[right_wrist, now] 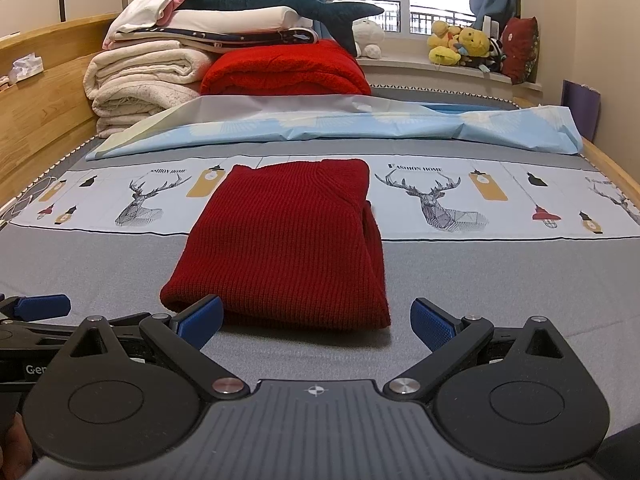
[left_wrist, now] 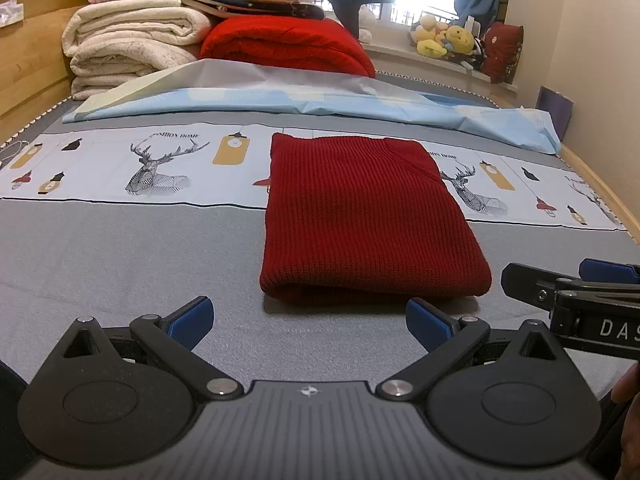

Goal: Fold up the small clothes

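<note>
Our left gripper [left_wrist: 310, 322] was wide open, with its two blue pads far apart and nothing between them. It hung low over the gray bed sheet [left_wrist: 120, 260]. Our right gripper [right_wrist: 316, 322] was wide open too, and it held nothing. Its left blue pad [right_wrist: 200, 320] sat just in front of the near edge of the red sweater [right_wrist: 288, 240]; we could not tell if it touched the cloth. The two grippers were side by side, close together. In the left view the right gripper [left_wrist: 568, 280] poked in from the right edge.

The red sweater [left_wrist: 360, 216] lay folded flat in a neat block on the bed, just ahead of both grippers. Its near edge was a thick, rounded fold. Its far end lay over a pale strip with deer pictures [right_wrist: 440, 196] on it.

Behind that strip we saw a light blue sheet [right_wrist: 340, 130] lying crumpled across the bed. Farther back sat a bright red blanket [right_wrist: 284, 68], and beside it a tall pile of cream blankets [right_wrist: 140, 76]. A dark blue toy shark [right_wrist: 280, 2] lay on top of the pile. Yellow stuffed toys [right_wrist: 460, 44] sat on the window ledge. A wooden bed frame [right_wrist: 36, 100] ran along the left side.
</note>
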Available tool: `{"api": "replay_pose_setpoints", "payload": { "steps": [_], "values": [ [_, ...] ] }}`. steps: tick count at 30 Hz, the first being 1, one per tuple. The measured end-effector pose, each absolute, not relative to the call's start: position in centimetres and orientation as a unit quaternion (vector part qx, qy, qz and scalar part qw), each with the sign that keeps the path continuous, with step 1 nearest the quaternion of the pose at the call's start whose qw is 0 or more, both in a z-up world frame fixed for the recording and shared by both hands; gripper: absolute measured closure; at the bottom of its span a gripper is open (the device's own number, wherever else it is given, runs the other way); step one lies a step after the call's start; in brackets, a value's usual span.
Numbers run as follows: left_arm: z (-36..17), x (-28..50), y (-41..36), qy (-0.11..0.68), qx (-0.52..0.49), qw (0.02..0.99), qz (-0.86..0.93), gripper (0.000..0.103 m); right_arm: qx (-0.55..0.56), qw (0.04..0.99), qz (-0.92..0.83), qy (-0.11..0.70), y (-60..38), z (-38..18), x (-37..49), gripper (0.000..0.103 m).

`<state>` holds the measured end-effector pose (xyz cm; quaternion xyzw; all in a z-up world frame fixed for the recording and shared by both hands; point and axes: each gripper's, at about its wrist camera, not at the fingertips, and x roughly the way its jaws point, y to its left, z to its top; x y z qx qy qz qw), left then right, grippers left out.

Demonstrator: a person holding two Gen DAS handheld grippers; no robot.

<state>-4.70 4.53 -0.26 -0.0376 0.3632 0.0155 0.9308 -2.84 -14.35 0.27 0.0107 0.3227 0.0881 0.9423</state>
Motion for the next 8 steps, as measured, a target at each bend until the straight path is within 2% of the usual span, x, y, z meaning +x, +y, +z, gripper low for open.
{"api": "replay_pose_setpoints", "payload": {
  "steps": [8],
  "values": [
    [-0.48,-4.87,4.32,0.365,-0.037,0.930,0.014,0.001,0.012,0.942,0.088,0.325,-14.24,0.05,-2.89,0.004]
  ]
}}
